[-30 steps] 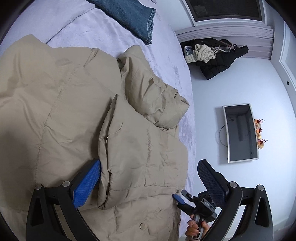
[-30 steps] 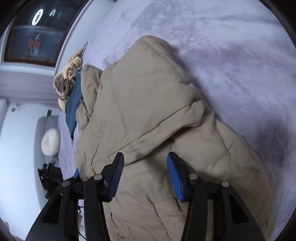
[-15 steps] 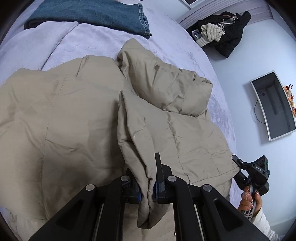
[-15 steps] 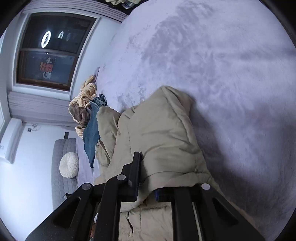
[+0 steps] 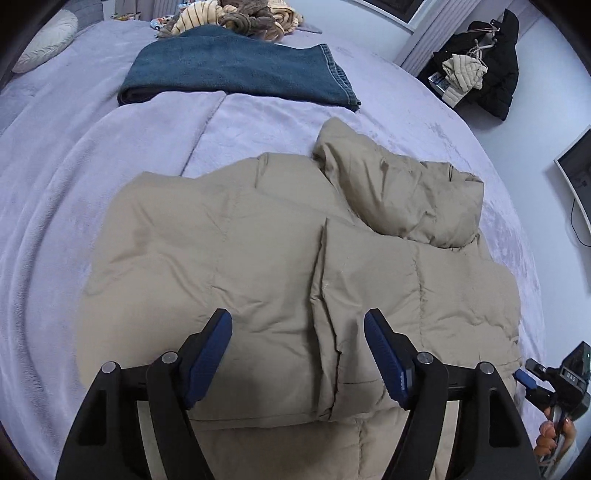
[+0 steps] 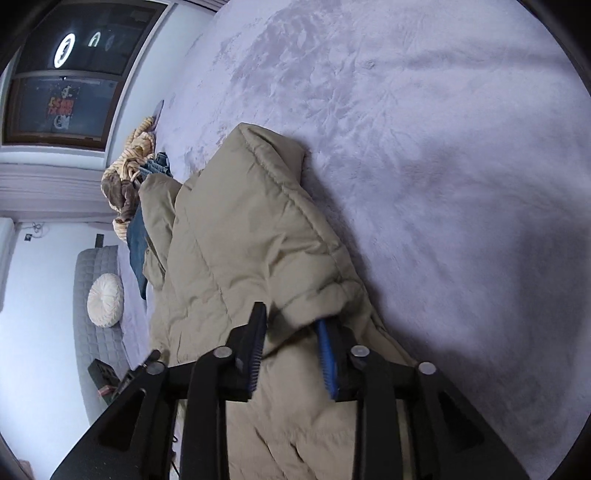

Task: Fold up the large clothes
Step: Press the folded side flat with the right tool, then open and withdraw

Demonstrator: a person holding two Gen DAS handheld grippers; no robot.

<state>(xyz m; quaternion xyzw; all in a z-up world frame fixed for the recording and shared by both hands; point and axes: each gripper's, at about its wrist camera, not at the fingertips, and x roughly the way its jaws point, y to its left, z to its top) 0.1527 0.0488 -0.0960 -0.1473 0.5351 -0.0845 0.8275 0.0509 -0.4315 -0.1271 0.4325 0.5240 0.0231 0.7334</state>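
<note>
Two grippers at work on one beige puffer jacket (image 5: 258, 258), spread front-up across the lilac bed cover (image 5: 74, 184), hood (image 5: 402, 195) crumpled at the far end and one front panel lapped over the other.

Left gripper (image 5: 297, 317): poised just above the near part of the jacket, jaws just opening and now well apart, blue pads clear of the cloth, nothing clamped. Directly below the gap, the lapped front edge.

Right gripper (image 6: 291, 317): at the jacket's near right edge, jaws likewise just opening and now partly apart, with a bulging fold of padded fabric between them. Too blurred to tell whether the pads brush that fold; no firm pinch visible. Seen from the left wrist camera, at the lower right past the jacket's corner, held up by a hand (image 5: 554, 439).

Beyond the hood, folded jeans (image 5: 236, 70) on the cover, well apart from the jacket; behind those, a heap of striped clothes (image 5: 240, 14). Round cushion (image 5: 48, 37) at far left; black coat (image 5: 495, 74) hanging by the wall.
</note>
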